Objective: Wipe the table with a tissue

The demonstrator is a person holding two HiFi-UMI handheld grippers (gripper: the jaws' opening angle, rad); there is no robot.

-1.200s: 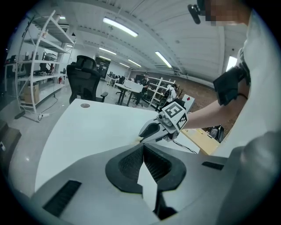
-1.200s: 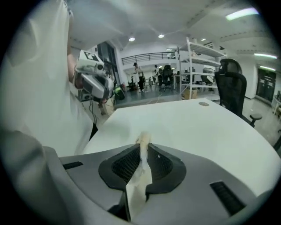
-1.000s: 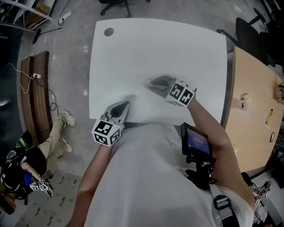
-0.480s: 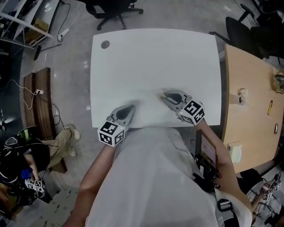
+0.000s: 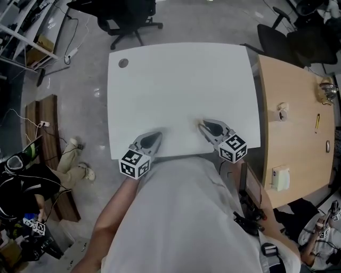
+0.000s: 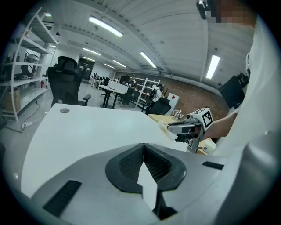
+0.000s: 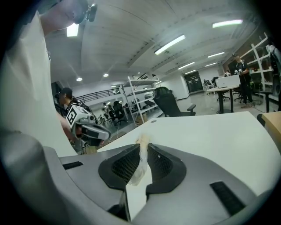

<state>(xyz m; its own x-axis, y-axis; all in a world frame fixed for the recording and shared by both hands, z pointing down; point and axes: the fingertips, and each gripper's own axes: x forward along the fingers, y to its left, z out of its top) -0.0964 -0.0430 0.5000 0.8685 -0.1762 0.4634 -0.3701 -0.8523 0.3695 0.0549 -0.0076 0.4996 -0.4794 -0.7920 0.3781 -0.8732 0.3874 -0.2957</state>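
Observation:
The white table [image 5: 181, 80] fills the middle of the head view. My right gripper [image 5: 204, 126] hovers over its near edge on the right, shut on a crumpled white tissue [image 7: 139, 169] that pokes out past the tips. In the left gripper view the same tissue [image 6: 168, 130] shows at the right gripper's [image 6: 175, 128] tip, a little above the table [image 6: 88, 127]. My left gripper [image 5: 155, 136] is over the near edge on the left. Its jaws meet at the tips [image 6: 143, 146] with nothing between them. The left gripper [image 7: 94, 132] also shows in the right gripper view.
A wooden desk [image 5: 290, 122] with small items butts against the table's right side. An office chair [image 5: 128, 16] stands beyond the far edge. A grey round cap [image 5: 123, 63] sits in the far left corner. A wooden bench [image 5: 42, 138] and a seated person [image 5: 21, 181] are at left.
My right gripper has drawn back with the tissue from the table's middle to the near edge, rising and rolling. The left gripper has shifted slightly along the near edge.

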